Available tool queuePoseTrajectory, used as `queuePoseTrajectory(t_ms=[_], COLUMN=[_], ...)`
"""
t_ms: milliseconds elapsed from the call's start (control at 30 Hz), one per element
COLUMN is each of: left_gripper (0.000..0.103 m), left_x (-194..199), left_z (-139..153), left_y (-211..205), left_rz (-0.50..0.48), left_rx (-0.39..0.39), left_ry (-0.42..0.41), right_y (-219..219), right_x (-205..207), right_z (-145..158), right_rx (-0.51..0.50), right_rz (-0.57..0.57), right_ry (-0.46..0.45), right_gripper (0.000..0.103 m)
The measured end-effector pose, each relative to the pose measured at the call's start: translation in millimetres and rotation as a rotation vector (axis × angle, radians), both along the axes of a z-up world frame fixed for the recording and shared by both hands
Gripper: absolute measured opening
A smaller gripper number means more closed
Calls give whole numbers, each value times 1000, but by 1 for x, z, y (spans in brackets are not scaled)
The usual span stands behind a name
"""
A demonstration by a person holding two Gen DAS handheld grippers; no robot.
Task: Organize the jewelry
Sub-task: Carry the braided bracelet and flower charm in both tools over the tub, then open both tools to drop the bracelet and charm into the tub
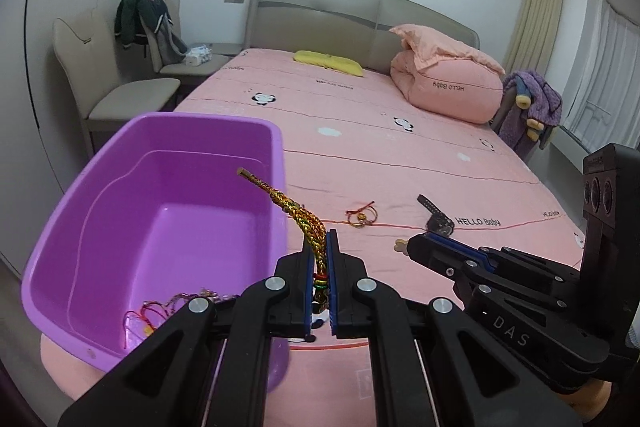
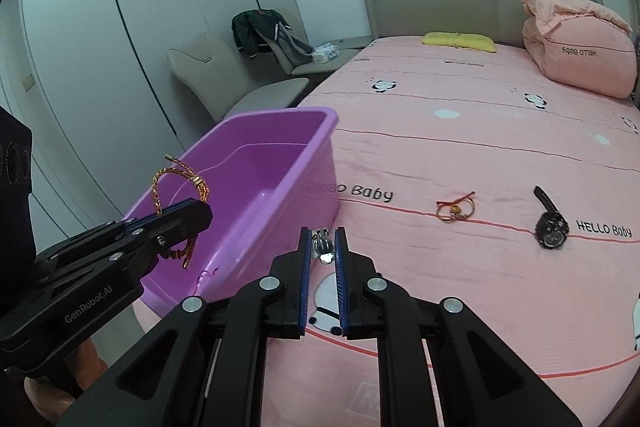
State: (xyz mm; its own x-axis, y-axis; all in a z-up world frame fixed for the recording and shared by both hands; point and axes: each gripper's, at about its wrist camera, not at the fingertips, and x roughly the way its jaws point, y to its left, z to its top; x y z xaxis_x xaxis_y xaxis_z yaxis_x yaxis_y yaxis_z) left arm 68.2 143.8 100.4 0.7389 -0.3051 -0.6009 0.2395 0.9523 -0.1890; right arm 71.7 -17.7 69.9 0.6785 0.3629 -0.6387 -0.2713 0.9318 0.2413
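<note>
- Already sorted: a tangle of thin red and pink cords (image 1: 160, 311) lies at the near end of the purple bin (image 1: 80, 227), which sits on the corner of the pink bed (image 1: 400, 155).
- In hand, left: the left gripper (image 1: 320, 267) has its jaws clamped on a braided gold-and-red bracelet (image 1: 296, 215), held up beside the bin's rim (not yet over the middle, as far as I can judge).
- In hand, right: the right gripper (image 2: 324, 251) has its jaws closed on a small silvery piece (image 2: 325, 249); what it is, too small to tell.
- Still on the bed: a red string bracelet with gold rings (image 2: 456, 209) and, just beyond it, a black wristwatch (image 2: 550, 223).
- Judgement: roughly midway, with two pieces to drop and two left to fetch.
</note>
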Motion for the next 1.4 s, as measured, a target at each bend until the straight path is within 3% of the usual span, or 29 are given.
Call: queuePoseTrajectory(t_ms=[233,533,1133,1167,1233,1267,1300,1400], left_gripper=[7,7,8,16,46,72,82,86], left_x=[6,24,59,59,57,55,51,48], left_z=[-2,-31,-62,-62,-61,-59,-55,-49], left_y=[56,112,130,129,128,128,128,129], left_rz=[149,297,367,369,379,389,403,419], left_rx=[65,121,165,172,182,184,187,206], left_ry=[-4,113,293,295,290,277,251,233], right_y=[64,121,147,148,146,144,142,135], right_x=[19,35,67,67,66,66,65,64], right_z=[1,-8,-34,-34,-33,-32,-30,-27], right_rx=[15,7,-53,-58,-65,-66,-67,-63], right_rz=[114,208,198,195,185,180,174,161], right_ry=[12,43,155,154,145,136,126,110], right_gripper=[11,11,11,11,22,27,32,34])
